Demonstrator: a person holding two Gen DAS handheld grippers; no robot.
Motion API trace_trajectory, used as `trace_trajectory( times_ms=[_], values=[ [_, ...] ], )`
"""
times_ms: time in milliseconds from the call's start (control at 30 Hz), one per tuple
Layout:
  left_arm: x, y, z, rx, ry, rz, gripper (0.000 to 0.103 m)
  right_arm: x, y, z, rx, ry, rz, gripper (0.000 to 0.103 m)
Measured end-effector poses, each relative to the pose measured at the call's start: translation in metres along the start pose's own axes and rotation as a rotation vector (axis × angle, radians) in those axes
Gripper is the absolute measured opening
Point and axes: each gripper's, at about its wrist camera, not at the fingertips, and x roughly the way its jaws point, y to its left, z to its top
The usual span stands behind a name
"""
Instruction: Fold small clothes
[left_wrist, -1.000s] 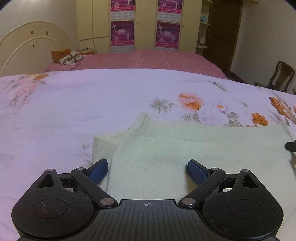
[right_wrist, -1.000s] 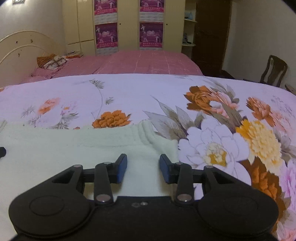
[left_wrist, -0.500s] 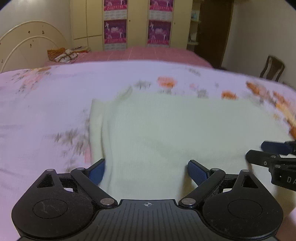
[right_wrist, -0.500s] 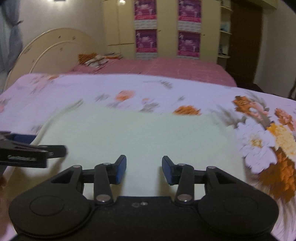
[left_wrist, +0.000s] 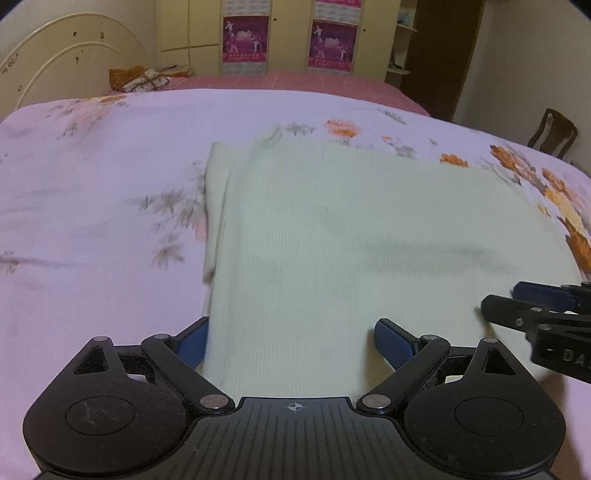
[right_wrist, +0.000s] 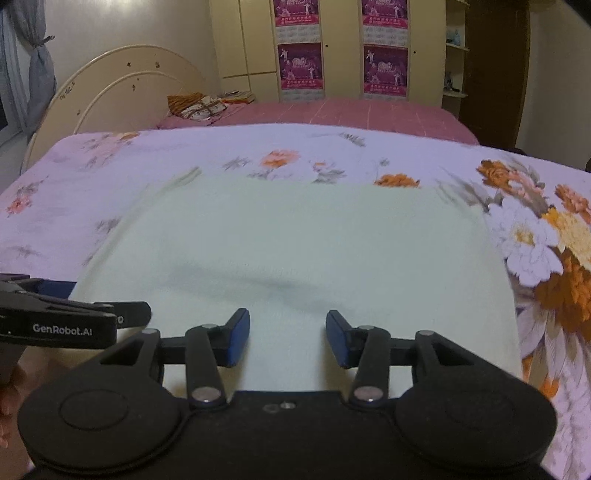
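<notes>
Since a second ago I've drawn both grippers back; the pale garment (left_wrist: 369, 236) lies flat on the bed (left_wrist: 92, 192). Left gripper (left_wrist: 291, 341) and right gripper (right_wrist: 287, 338): jaws spread, empty. Risk: pinching one layer only, dragging the fold askew.

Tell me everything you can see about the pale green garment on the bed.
The pale green garment looks like a fine ribbed knit. It lies flat on the floral bedsheet in a broad rectangular shape, with a narrow under-layer showing along its left edge and faint creases across the middle. The open left gripper and open right gripper are above its near edge; contact is unclear.
</notes>
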Motion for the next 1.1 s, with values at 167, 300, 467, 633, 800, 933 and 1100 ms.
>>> trace_trajectory(
  times_ms=[167,300,467,633,800,933,1100],
  values=[
    [-0.012,0.004,-0.012,-0.024,0.016,-0.011,0.093,-0.004,0.004,-0.014,-0.013,0.019,-0.01,0.046],
    [-0.022,0.009,-0.022,-0.083,0.023,-0.046,0.093,-0.014,0.001,-0.018,0.009,0.01,-0.008,0.046],
    [-0.035,0.022,-0.036,-0.229,0.019,-0.097,0.092,-0.019,-0.004,-0.024,0.032,0.008,-0.012,0.046],
    [-0.038,0.033,-0.053,-0.418,0.037,-0.198,0.092,-0.019,-0.007,-0.028,0.046,0.002,-0.008,0.047],
    [-0.023,0.039,-0.054,-0.518,-0.048,-0.254,0.092,-0.016,-0.006,-0.027,0.041,-0.007,-0.005,0.048],
    [-0.001,0.041,-0.044,-0.598,-0.121,-0.291,0.092,-0.013,-0.005,-0.025,0.036,-0.014,-0.001,0.048],
    [0.02,0.037,-0.038,-0.643,-0.239,-0.299,0.092,-0.006,-0.007,-0.021,0.044,-0.034,0.01,0.048]
  ],
)
